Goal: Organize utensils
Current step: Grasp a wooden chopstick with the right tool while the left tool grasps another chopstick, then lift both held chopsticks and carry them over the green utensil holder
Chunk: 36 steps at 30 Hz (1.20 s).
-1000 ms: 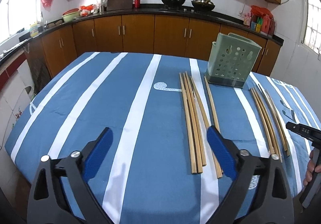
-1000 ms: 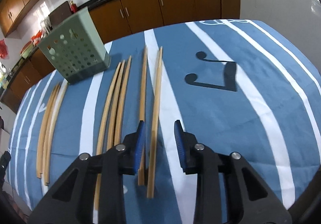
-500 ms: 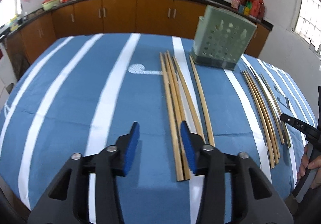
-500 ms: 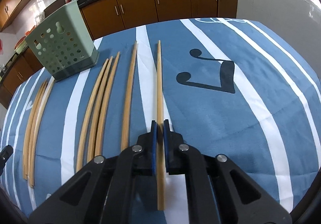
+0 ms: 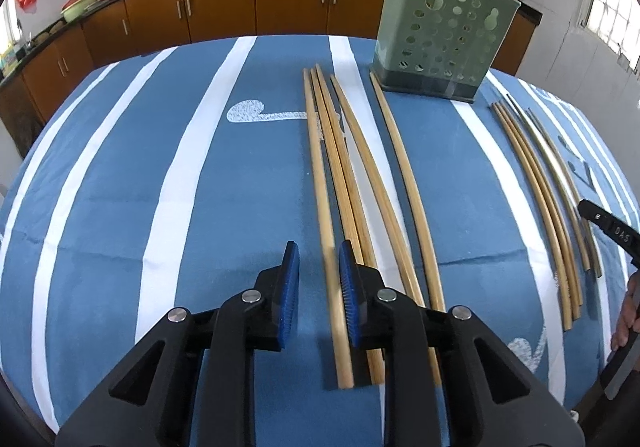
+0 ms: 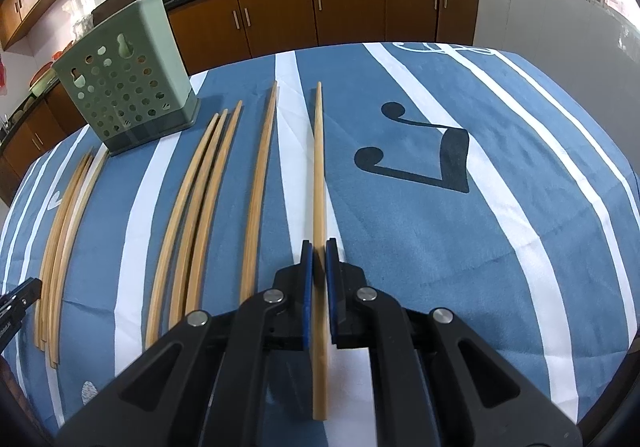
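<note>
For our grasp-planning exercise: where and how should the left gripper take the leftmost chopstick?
Grip the leftmost chopstick near its thicker near end, from above, left gripper fingers straddling it crosswise; it lies flat, lengthwise, and neighbours crowd its right side.

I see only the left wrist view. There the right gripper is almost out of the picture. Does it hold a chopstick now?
Observer: Yes. In the right wrist view the right gripper is shut on one chopstick.
Operator: Where along the stick does it grip?
Observer: Near the thick end; a part sticks out behind the pads, toward the camera.
Operator: Where does the tip point?
Observer: Away, toward the far table edge, to the right of the green holder.
</note>
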Each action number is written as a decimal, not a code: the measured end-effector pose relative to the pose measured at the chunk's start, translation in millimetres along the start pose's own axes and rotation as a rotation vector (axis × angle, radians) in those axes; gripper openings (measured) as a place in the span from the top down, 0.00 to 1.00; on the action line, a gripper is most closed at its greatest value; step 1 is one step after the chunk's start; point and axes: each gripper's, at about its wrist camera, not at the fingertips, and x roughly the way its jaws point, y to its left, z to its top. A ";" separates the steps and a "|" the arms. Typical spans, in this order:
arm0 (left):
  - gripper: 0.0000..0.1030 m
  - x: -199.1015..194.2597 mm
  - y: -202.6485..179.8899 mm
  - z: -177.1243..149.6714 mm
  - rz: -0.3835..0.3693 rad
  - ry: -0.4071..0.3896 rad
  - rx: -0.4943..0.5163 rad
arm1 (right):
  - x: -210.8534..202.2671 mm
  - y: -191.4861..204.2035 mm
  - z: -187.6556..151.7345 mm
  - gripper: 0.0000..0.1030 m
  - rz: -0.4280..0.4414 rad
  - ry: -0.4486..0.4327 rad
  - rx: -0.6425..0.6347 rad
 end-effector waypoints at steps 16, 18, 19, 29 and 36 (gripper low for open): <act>0.93 28.9 32.1 40.2 0.029 -0.019 -0.021 | 21.2 -1.8 27.4 0.92 0.003 -0.019 -0.028; 0.93 29.1 34.3 39.2 0.014 -0.038 -0.029 | 24.8 -2.7 30.7 0.92 0.001 -0.028 -0.024; 0.93 28.7 34.5 38.1 0.012 -0.046 -0.030 | 25.8 -3.6 32.5 0.92 0.008 -0.029 -0.016; 0.92 23.2 37.2 31.5 0.010 -0.052 -0.044 | 20.0 -3.9 25.8 0.90 0.018 -0.024 -0.024; 0.92 20.2 37.1 25.8 0.021 -0.060 -0.040 | 13.4 -5.6 15.1 0.85 0.021 -0.027 -0.025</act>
